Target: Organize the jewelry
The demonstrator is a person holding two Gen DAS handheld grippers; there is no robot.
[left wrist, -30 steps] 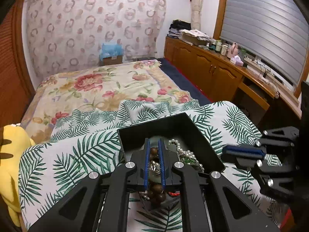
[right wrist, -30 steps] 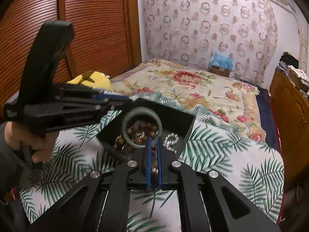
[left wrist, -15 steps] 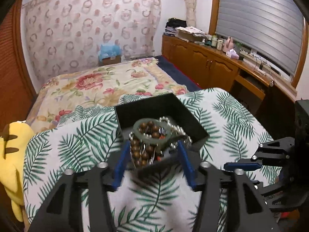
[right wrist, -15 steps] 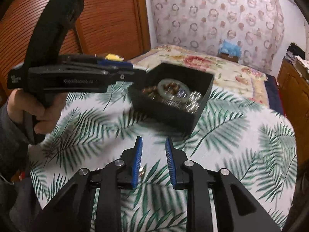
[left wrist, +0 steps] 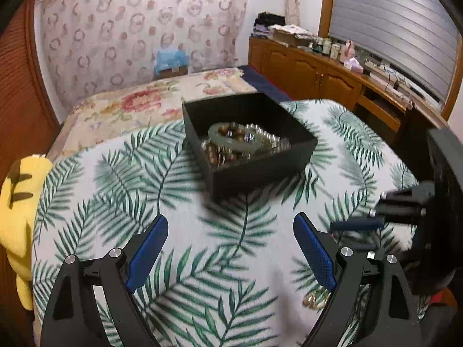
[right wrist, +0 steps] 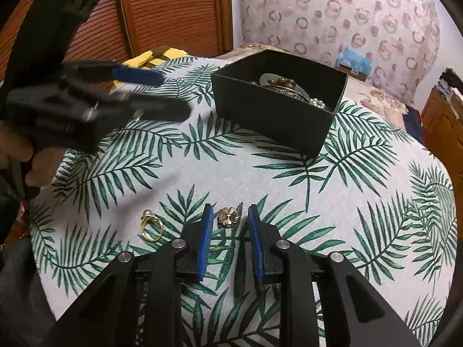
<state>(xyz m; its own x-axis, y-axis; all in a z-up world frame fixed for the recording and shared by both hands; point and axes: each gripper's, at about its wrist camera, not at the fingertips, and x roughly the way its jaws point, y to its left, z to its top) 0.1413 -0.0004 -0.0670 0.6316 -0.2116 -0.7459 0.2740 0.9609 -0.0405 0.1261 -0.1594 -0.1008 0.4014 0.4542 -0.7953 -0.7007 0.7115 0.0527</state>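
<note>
**Left wrist view**
- Landmark: black box (left wrist: 249,150), open top, on palm-leaf cloth (left wrist: 185,190) over table.
- In box: pale green bangle (left wrist: 231,138), brown wood beads (left wrist: 214,153), pearl strand (left wrist: 266,136), heaped together; partly blurred.
- Left gripper (left wrist: 230,248): on near side of box, well apart from it. Jaws have just been opening, now wide; nothing between them but bare cloth.
- Right gripper (left wrist: 358,227): near side of box, off to the right, blurred; state not readable here.
- Small gold piece (left wrist: 315,299) on cloth, near side of box, partly hidden behind left gripper's right finger.

**Right wrist view**
- Black box (right wrist: 277,115): far side of cloth, same contents showing over rim.
- Right gripper (right wrist: 230,231): near side of box, well apart. Jaws partly parted, gripping nothing.
- Gold flower piece (right wrist: 228,217): on cloth, between the blue pads (right wrist: 207,240) at tip end; not touching either.
- Gold ring w/ pearl (right wrist: 152,227): on cloth, just left of flower piece, outside the jaws.
- Left gripper (right wrist: 162,92): left of box, above cloth, blurred, held in a hand (right wrist: 26,156); jaws spread, empty.
</note>
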